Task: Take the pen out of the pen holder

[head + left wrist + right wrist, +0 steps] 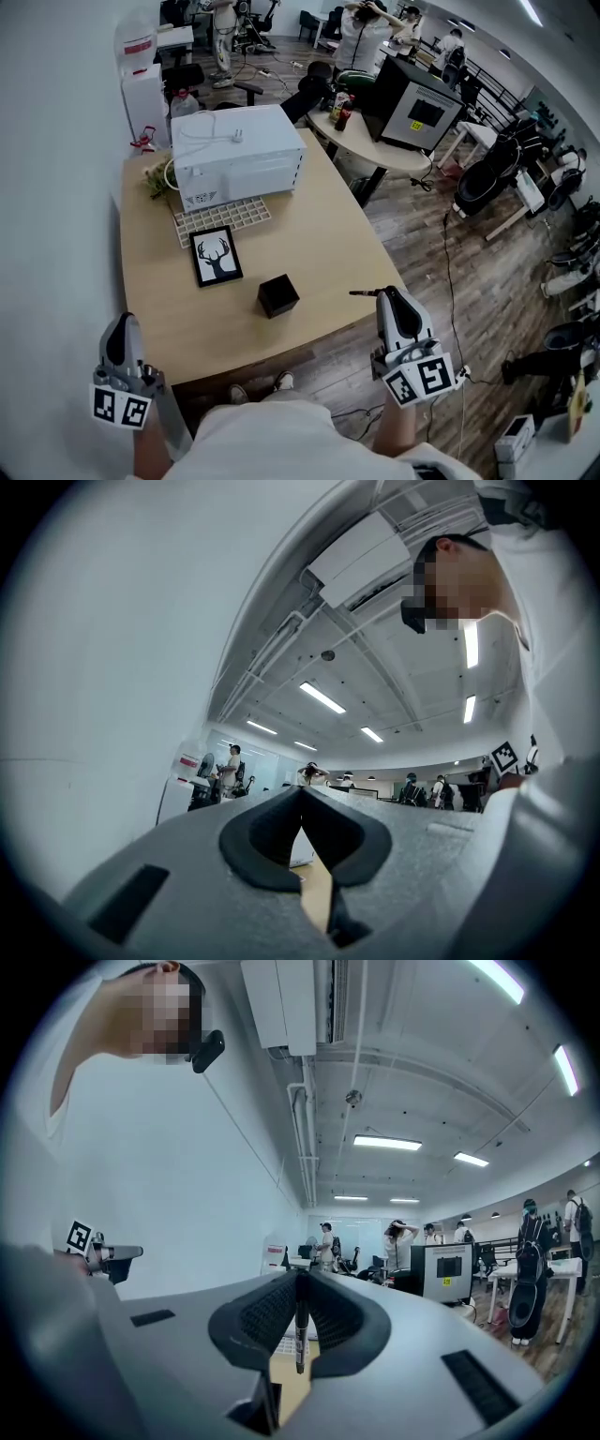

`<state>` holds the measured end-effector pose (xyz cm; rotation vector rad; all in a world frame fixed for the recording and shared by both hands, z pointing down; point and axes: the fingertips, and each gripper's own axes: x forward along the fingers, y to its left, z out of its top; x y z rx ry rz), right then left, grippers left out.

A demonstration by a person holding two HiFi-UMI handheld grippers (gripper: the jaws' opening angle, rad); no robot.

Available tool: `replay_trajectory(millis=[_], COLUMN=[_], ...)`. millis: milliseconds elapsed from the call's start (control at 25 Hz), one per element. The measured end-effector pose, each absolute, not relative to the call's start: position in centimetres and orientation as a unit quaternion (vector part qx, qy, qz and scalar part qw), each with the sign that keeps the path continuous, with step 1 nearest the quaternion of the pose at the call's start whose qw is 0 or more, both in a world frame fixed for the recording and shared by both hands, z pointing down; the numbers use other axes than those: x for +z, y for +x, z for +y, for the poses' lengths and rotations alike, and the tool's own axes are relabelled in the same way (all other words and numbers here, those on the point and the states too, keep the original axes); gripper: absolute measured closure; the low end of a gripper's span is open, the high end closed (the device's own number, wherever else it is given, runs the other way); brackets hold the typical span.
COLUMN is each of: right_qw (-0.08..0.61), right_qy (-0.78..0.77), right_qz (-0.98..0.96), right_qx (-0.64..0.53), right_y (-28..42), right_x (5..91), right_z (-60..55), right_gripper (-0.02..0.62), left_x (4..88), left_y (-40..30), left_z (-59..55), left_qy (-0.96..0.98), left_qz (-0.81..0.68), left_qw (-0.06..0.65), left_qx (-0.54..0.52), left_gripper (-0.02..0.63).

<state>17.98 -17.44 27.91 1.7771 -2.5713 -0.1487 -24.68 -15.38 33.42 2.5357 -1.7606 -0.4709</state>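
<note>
My right gripper (299, 1288) has its jaws closed on the pen (299, 1335), seemingly by one end, while my left gripper (301, 803) has its jaws pressed together on nothing. With so little of the pen pinched, I judge a jolt or any slackening could let it swivel or drop to the floor (450, 281). Only the head view shows the pen sticking out sideways, clear of the black holder (277, 295) and near the counter (328, 234) corner; only my right gripper view shows the pads biting it.
</note>
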Motion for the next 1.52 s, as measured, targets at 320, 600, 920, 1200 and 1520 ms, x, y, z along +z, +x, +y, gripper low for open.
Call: replay_trajectory(millis=[320,600,920,1200,1520], right_qw=[0.014,0.029,0.039,0.041,0.039], right_qy=[0.562,0.560,0.562,0.549,0.550], right_qz=[-0.825,-0.826,-0.824,-0.833,-0.833], right_qx=[-0.050,-0.056,-0.056,-0.058,-0.045], right_y=[14.9,13.6,12.9,12.0,12.1], right_x=[27.6,27.1,27.5,28.6,29.9], right_z=[-16.9,-16.4,-15.9,-16.0,-15.8], right_gripper=[0.555,0.555,0.555,0.555,0.555], left_x=[34.1,34.9,34.8,34.8,35.4], left_y=[-25.2,-25.1,-24.7,-24.7,-26.6], left_z=[-15.5,-15.6,-15.6,-15.5,-15.5], left_qy=[0.825,0.831,0.840,0.839,0.824], left_qz=[-0.541,-0.527,-0.510,-0.511,-0.534], left_qw=[0.018,0.029,0.034,0.029,0.022], left_qx=[-0.161,-0.175,-0.184,-0.186,-0.187], left_gripper=[0.592,0.592,0.592,0.592,0.592])
